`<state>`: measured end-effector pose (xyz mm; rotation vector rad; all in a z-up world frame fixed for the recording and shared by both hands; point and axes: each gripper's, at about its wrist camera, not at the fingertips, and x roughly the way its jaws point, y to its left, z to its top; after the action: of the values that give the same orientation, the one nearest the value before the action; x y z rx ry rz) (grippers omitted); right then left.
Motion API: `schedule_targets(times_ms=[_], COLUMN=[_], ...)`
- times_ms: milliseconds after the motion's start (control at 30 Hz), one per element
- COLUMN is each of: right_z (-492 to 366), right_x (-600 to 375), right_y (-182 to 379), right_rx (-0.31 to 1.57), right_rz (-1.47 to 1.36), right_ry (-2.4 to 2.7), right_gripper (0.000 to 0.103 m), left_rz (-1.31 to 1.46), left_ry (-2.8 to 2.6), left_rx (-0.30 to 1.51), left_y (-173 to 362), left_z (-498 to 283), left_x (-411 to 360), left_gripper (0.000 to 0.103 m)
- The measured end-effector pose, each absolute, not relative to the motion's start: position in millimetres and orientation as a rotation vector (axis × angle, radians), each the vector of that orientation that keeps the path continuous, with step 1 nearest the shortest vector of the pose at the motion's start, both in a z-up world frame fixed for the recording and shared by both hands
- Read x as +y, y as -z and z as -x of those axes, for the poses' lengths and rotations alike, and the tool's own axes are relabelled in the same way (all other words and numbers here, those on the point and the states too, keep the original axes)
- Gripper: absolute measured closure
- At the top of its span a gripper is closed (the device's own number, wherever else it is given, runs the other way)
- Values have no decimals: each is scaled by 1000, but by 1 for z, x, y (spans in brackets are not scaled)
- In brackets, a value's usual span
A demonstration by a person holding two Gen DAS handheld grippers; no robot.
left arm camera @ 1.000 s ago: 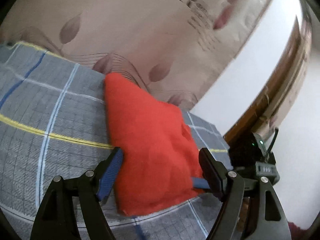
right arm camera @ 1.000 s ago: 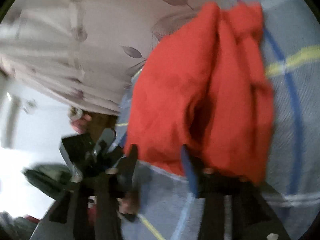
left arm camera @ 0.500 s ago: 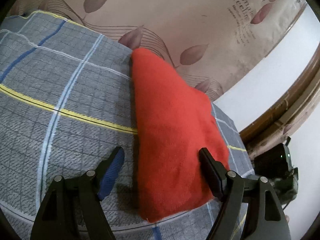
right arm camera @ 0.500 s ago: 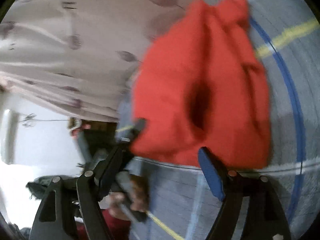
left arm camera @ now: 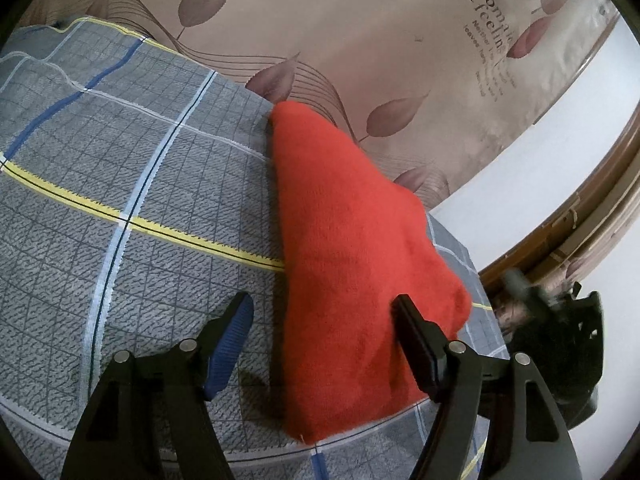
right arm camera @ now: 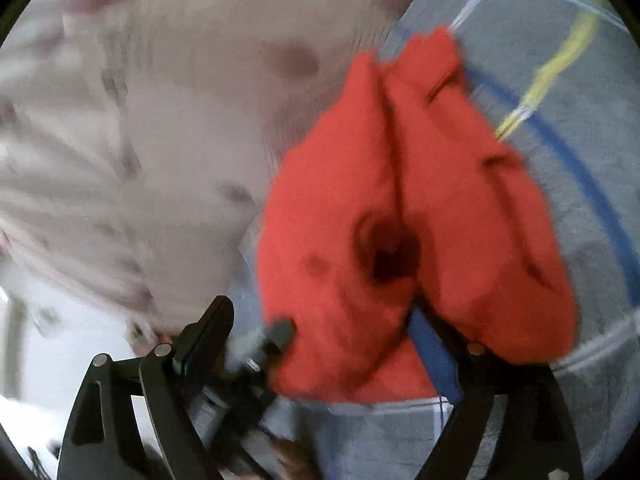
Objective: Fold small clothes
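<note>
Cloth, an orange-red folded garment (left arm camera: 352, 264), lies mid-frame on the grey plaid bed cover (left arm camera: 132, 184), beside the leaf-patterned curtain (left arm camera: 360, 40). The left hand-held gripper (left arm camera: 324, 312) stands wide, gripping nothing, its right finger over the cloth. The right hand-held gripper (right arm camera: 320, 316) is opening, the garment's edge between its jaws; a second ago it was far narrower and the cloth bunched higher.

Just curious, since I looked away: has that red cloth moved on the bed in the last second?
Yes. The red cloth lay spread wider a second ago; now it is folded narrower, and its left edge has shifted right along the yellow stripe of the checked blanket.
</note>
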<state>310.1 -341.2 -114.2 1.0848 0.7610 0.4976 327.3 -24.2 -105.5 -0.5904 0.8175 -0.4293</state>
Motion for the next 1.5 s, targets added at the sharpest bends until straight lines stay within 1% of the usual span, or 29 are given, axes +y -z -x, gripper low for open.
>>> schedule_targets(times_ms=[67, 133, 167, 233, 300, 433, 467, 500, 533, 567, 633, 700, 800, 867, 900, 967, 1000, 1100, 1167, 1233, 1267, 1333, 1367, 1400, 1433, 1467, 1500], right_z=[-301, -305, -309, -319, -329, -349, -351, -347, -346, -345, -347, -347, -342, -337, -335, -329, -326, -318, -317, -320, -320, -319, -318, -317, -315, -313, -313], right_x=[-356, -361, -359, -359, -357, -329, -319, -313, -308, -304, -301, -303, -321, -330, -333, -342, -344, -354, -352, -356, -357, -369, -375, -379, -380, -379, -375], right_y=[114, 117, 118, 118, 113, 103, 100, 98, 98, 103, 113, 107, 75, 44, 29, 15, 10, 23, 53, 80, 84, 89, 92, 93, 93, 93, 92], right_rx=[651, 680, 716, 741, 758, 798, 829, 841, 854, 898, 964, 964, 914, 888, 884, 890, 901, 951, 1009, 1038, 1026, 978, 953, 930, 908, 897, 891], right_rz=[-1160, -1147, -1128, -1094, -1038, -879, -800, -748, -711, -695, -689, -662, -607, -513, -455, -387, -355, -332, -285, -376, -412, -569, -654, -717, -746, -748, -759], right_ry=[-509, -555, -548, -588, -618, -711, -729, -727, -732, -741, -725, -716, -708, -680, -663, -644, -627, -610, -561, -596, -604, -650, -693, -713, -709, -705, -720], right_gripper=[17, 17, 19, 18, 16, 16, 22, 55, 82, 94, 95, 95, 96, 96, 97, 98, 98, 100, 100, 99, 94, 93, 89, 84, 66, 60, 59], left_rz=[593, 593, 593, 594, 594, 596, 597, 598, 598, 599, 608, 639, 696, 693, 678, 632, 609, 555, 553, 564, 573, 595, 607, 615, 614, 602, 568], left_ry=[432, 430, 431, 431, 431, 430, 432, 432, 432, 433, 436, 455, 487, 521, 541, 566, 575, 582, 575, 568, 558, 551, 550, 554, 564, 576, 589], left_rx=[816, 816, 816, 815, 815, 814, 813, 813, 812, 812, 808, 798, 760, 732, 723, 726, 733, 753, 754, 751, 755, 769, 772, 767, 749, 728, 702], left_y=[106, 106, 106, 106, 106, 107, 107, 107, 107, 107, 107, 107, 103, 98, 96, 93, 92, 91, 91, 90, 92, 95, 96, 97, 94, 91, 85], left_z=[-327, -326, -326, -327, -327, -326, -326, -326, -326, -326, -324, -323, -318, -314, -312, -309, -309, -309, -310, -311, -312, -315, -317, -317, -315, -312, -307], left_x=[-24, -24, -24, -24, -24, -24, -24, -24, -24, -24, -22, -18, -11, -13, -17, -27, -33, -42, -43, -41, -39, -37, -35, -33, -32, -32, -35], left_gripper=[30, 30, 30, 30, 30, 30, 30, 30, 30, 30, 30, 30, 30, 29, 28, 22, 22, 21, 21, 21, 21, 21, 21, 21, 21, 21, 21])
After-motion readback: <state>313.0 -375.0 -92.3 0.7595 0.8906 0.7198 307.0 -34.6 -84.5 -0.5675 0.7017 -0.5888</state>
